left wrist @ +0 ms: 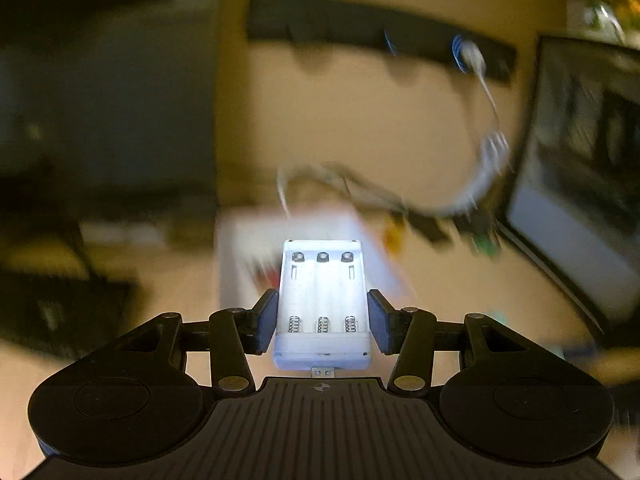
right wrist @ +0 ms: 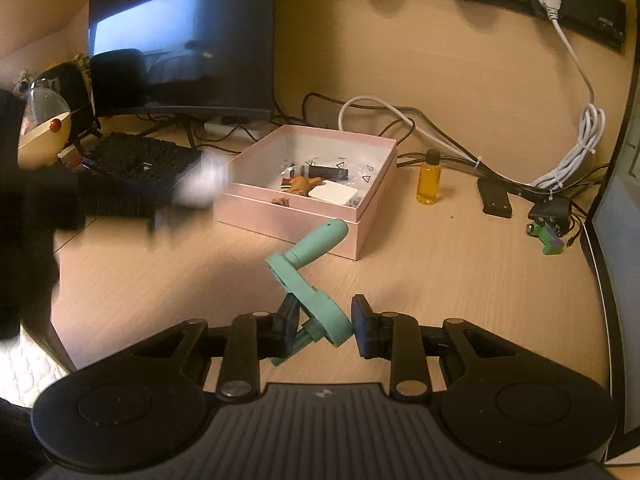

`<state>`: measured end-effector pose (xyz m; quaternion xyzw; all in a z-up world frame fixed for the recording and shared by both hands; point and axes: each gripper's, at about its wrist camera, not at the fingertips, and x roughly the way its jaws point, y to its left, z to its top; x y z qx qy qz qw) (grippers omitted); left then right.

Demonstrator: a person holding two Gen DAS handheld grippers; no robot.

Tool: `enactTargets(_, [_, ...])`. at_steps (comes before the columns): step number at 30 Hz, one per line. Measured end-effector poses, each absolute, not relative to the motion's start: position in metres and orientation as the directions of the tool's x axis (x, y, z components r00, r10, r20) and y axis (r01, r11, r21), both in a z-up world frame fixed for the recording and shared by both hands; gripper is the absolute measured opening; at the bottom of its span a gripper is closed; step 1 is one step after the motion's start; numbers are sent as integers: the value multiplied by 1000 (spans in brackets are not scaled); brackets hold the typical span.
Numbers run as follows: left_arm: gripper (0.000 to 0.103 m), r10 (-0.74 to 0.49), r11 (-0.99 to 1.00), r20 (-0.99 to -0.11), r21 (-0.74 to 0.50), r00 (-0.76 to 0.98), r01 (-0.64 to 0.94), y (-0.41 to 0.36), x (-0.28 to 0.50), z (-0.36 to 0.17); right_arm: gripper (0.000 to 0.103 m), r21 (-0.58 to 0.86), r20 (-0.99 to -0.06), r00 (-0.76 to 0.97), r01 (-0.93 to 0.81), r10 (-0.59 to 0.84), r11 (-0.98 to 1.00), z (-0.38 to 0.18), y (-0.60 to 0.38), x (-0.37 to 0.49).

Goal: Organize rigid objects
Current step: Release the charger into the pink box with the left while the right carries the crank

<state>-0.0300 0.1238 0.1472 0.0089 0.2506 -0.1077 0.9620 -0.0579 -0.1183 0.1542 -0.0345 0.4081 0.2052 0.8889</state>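
White battery holder [left wrist: 323,300] clamped in left claw [left wrist: 323,322]; right claw [right wrist: 325,326] grips teal crank handle [right wrist: 310,280] above tabletop [right wrist: 460,264], near pink box [right wrist: 360,216].

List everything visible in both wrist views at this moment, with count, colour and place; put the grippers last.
battery holder: one, white, empty, clamped in the left gripper
crank handle: one, mint green, clamped in the right gripper, in front of the box
box: one, pink, open, mid-desk, holding small items including a white flat piece and a dark cylinder
bottle: one, yellow with dark cap, upright right of the box
toy figure: one, green and purple, right desk edge
cable: one, white, coiled, plugged into the rear socket strip
keyboard: one, black, left of the box
monitor: one, dark, rear left
left gripper: black, shut on the holder
right gripper: black, shut on the crank
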Motion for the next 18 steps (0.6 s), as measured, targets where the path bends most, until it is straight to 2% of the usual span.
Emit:
enactTargets(4, [53, -139, 984, -490, 26, 861, 174, 121, 34, 168, 28, 103, -734, 597, -372, 323, 922, 155, -119, -61])
enactTargets(9, [53, -179, 976, -628, -15, 757, 219, 120, 102, 136, 28, 75, -725, 624, -348, 291, 935, 159, -122, -67])
enactTargets(12, [53, -153, 984, -607, -18, 780, 179, 125, 104, 127, 28, 75, -727, 634, -310, 265, 948, 160, -130, -69])
enactTargets(16, [52, -213, 976, -562, -156, 800, 150, 142, 86, 132, 28, 77, -740, 632, -260, 230, 963, 158, -141, -71])
enactTargets(18, [52, -211, 975, -553, -172, 806, 138, 150, 73, 132, 28, 82, -749, 624, -245, 222, 966, 154, -144, -69])
